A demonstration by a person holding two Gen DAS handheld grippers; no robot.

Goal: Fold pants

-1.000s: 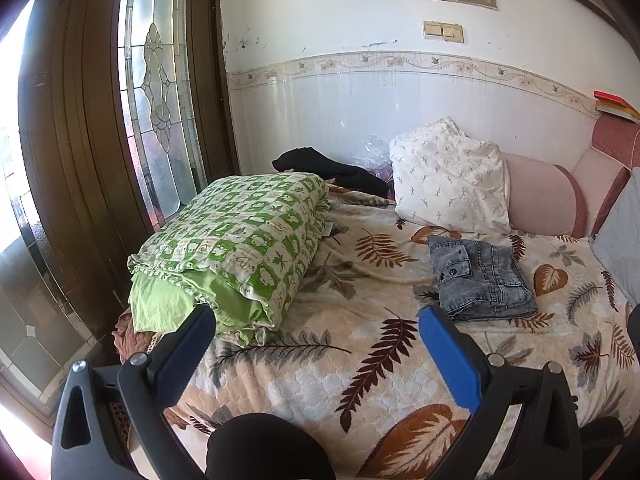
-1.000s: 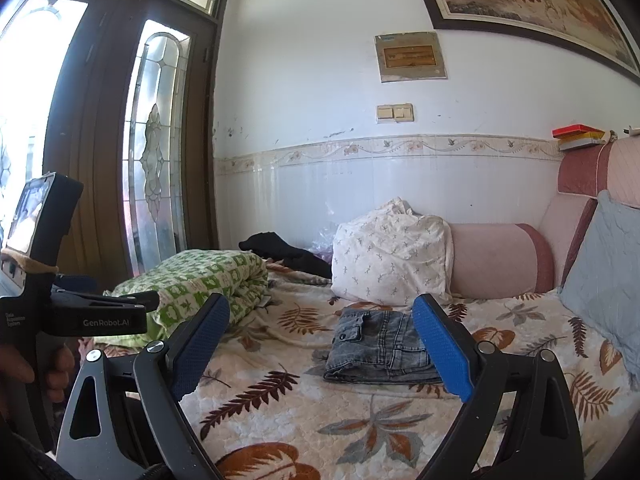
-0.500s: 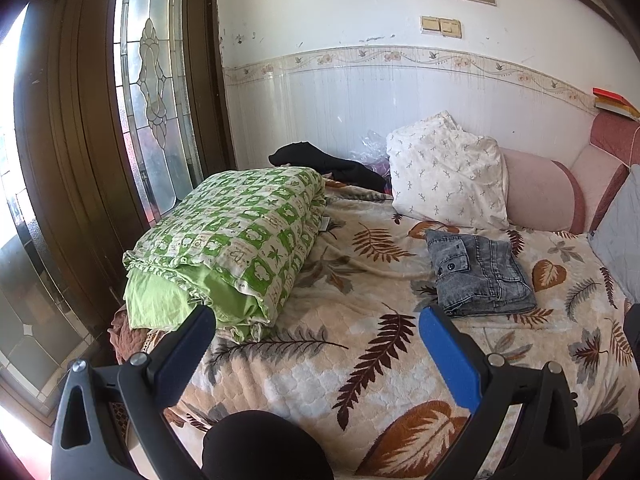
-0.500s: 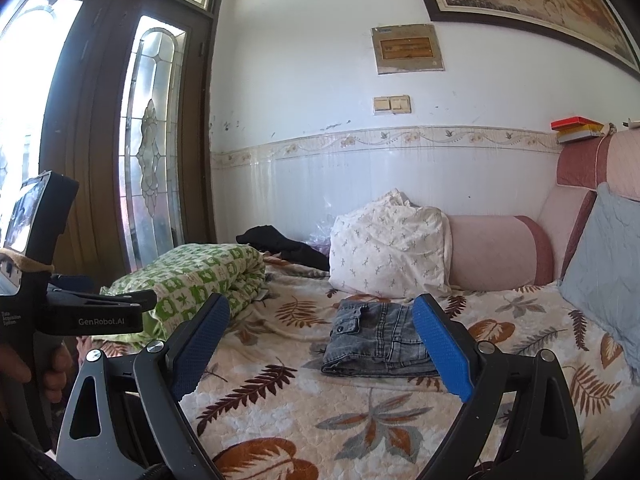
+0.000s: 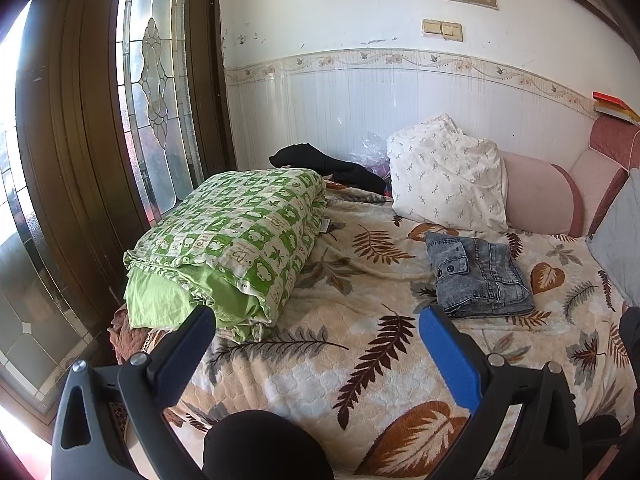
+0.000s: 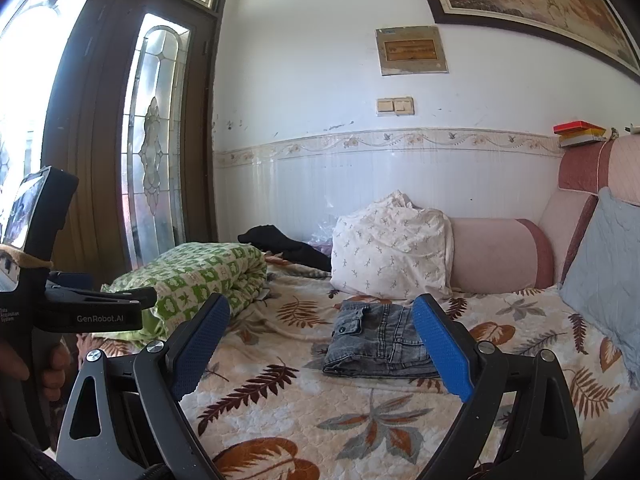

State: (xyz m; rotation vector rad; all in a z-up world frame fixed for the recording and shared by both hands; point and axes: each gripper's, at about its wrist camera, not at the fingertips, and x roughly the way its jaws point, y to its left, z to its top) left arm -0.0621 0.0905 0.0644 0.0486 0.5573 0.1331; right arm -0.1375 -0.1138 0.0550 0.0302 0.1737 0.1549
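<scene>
One pair of grey denim pants point(image 5: 478, 276) lies folded into a compact rectangle on the leaf-patterned bedspread point(image 5: 352, 360), towards the far right of the bed, just in front of a white pillow point(image 5: 448, 176) with small sprigs. A buttoned pocket flap shows on the left part of the folded pants. Neither tool touches them.

Both grippers are held above the near side of the bed. The left gripper point(image 5: 316, 320) has its blue-padded fingers spread wide with nothing between them. The right gripper point(image 6: 320, 312) is also spread wide and holds nothing; in its view the pants appear between the two fingers but well beyond them.

To the left of the pants, a rolled green-and-white checked quilt point(image 5: 236, 240) rests along the left edge of the bed. Behind it, near the wall, lies a black garment point(image 5: 324, 164). A pink bolster point(image 5: 540, 196) sits to the right of the pillow, and a grey cushion point(image 6: 604, 268) leans at the far right. A hand point(image 6: 36, 364) at the left edge of the right view holds the other tool's handle.
</scene>
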